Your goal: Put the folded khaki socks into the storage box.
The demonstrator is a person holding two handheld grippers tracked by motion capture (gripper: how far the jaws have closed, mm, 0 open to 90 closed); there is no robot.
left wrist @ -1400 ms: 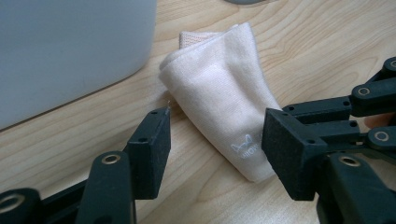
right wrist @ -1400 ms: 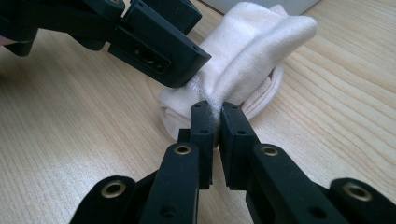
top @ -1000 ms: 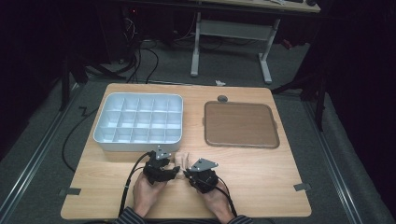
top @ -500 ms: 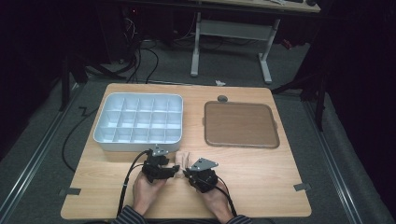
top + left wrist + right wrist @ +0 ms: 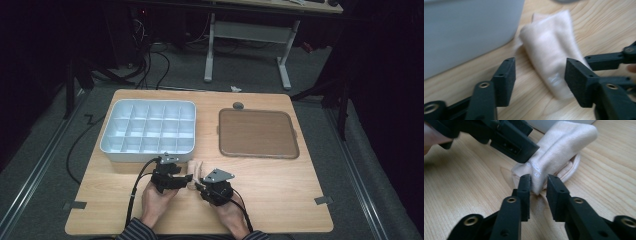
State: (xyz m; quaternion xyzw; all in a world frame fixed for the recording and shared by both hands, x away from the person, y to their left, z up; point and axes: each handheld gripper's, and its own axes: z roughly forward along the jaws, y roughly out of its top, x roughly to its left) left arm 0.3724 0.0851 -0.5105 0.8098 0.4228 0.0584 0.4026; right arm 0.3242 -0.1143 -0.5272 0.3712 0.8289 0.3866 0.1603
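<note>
- Folded cream cloth (image 5: 196, 167) lies flat on the surface (image 5: 280, 190), long axis running from the grippers toward the compartment tray (image 5: 148, 127) (its near wall just beside).
- Left gripper (image 5: 539, 77) jaws apart, just been opening, cloth end between them unpressed.
- Right gripper (image 5: 538, 192) jaws narrowly apart, just been opening, cloth's near end between them.

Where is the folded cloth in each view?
High view: cloth lies low centre on the table, between the left gripper and right gripper, just below the white tray.
Left gripper view: cloth runs centre to right, by the right jaw.
Right gripper view: cloth sits upper centre, its near end between the jaws.
Shared landmark: the tray's wall.
</note>
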